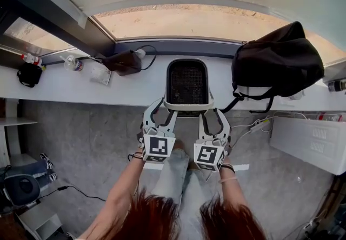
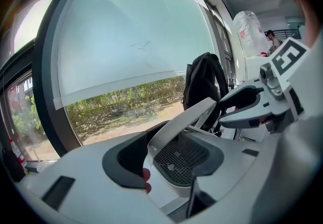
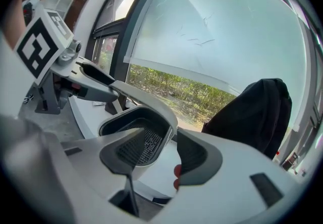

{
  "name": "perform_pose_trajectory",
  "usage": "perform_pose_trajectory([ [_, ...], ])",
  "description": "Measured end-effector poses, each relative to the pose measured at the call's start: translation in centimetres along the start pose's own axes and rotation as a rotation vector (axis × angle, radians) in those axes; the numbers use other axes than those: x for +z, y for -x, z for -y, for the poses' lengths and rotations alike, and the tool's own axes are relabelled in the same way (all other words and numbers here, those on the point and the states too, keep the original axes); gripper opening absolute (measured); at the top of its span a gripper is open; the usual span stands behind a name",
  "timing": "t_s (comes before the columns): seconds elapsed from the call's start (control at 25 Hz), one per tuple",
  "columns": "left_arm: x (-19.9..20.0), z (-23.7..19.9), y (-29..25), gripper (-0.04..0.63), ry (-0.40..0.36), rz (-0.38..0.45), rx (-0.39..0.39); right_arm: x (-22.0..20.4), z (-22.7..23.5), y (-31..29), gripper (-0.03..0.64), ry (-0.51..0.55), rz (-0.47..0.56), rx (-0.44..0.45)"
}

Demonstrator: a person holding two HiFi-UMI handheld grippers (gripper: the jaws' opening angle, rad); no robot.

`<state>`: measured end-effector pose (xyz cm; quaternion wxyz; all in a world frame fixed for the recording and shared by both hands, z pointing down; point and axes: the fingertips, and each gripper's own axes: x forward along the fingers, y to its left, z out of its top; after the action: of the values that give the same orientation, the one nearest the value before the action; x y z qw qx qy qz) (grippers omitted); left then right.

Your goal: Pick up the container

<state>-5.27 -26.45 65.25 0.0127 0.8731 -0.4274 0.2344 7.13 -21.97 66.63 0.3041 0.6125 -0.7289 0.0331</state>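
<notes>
Head view: one container [image 1: 187, 85] sits on the white tabletop [image 1: 81, 87] by the window, beside one black bag [image 1: 278, 60]. Your two grippers sit at its near rim, the left gripper [image 1: 162, 112] and the right gripper [image 1: 212, 117].

Left gripper view: the jaws are wide apart and pinch nothing. The mesh floor [image 2: 179, 157] shows between them.

Right gripper view: these jaws are apart too, and empty.

The container looks hard, smooth and maybe slippery. Grab the near rim on both sides.

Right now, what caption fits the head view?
Left gripper and right gripper, both open, at the near end of the container on the ledge.
</notes>
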Motion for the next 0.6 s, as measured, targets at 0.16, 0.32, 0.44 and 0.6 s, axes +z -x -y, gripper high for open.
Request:
perform_pose_trajectory([
  [0.16, 0.5, -0.1, -0.4, 0.198, -0.002, 0.000, -0.022, 1.3, 0.9, -0.5, 0.195, 0.025, 0.015, -0.024],
  [0.32, 0.8, -0.2, -0.5, 0.198, -0.005, -0.006, -0.039, 2.4, 1.4, -1.5, 0.195, 0.058, 0.026, -0.025],
  [0.44, 0.9, -0.3, -1.0, 0.198, -0.021, -0.010, -0.048, 2.9, 1.9, -2.6, 0.195, 0.080, 0.030, -0.025],
  [0.6, 1.3, -0.5, -1.5, 0.190, -0.027, -0.013, -0.042, 3.4, 2.1, -3.7, 0.195, 0.096, 0.037, -0.016],
])
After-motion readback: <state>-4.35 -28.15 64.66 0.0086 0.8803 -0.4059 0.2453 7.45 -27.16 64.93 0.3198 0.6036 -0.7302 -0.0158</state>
